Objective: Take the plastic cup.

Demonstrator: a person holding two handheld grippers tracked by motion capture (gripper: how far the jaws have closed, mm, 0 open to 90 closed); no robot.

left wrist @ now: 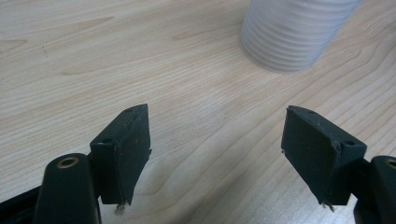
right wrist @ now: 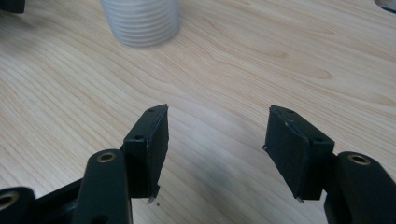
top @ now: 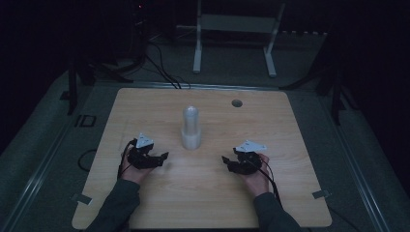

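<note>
From above, I see one pale wooden table with one round hole near its far edge, and one white ribbed plastic piece, a wide cylinder base with a narrower rounded column on top, standing upright near the table's middle. My left gripper rests on the table to the left of it, my right gripper to the right, both well apart from it and aimed inward. That makes two grippers and one piece.

In the left gripper view, my jaws stand released, wide apart, with bare wood between them; the ribbed base sits ahead, off toward the right jaw.

In the right gripper view, the jaws also gape with nothing between them, and the ribbed base sits ahead, off to the left.

My worry: the piece looks tall and narrow-topped, so a jaw arriving off-centre could knock it over. If I close on the ribs unevenly, it could twist or slip from the pads.
</note>
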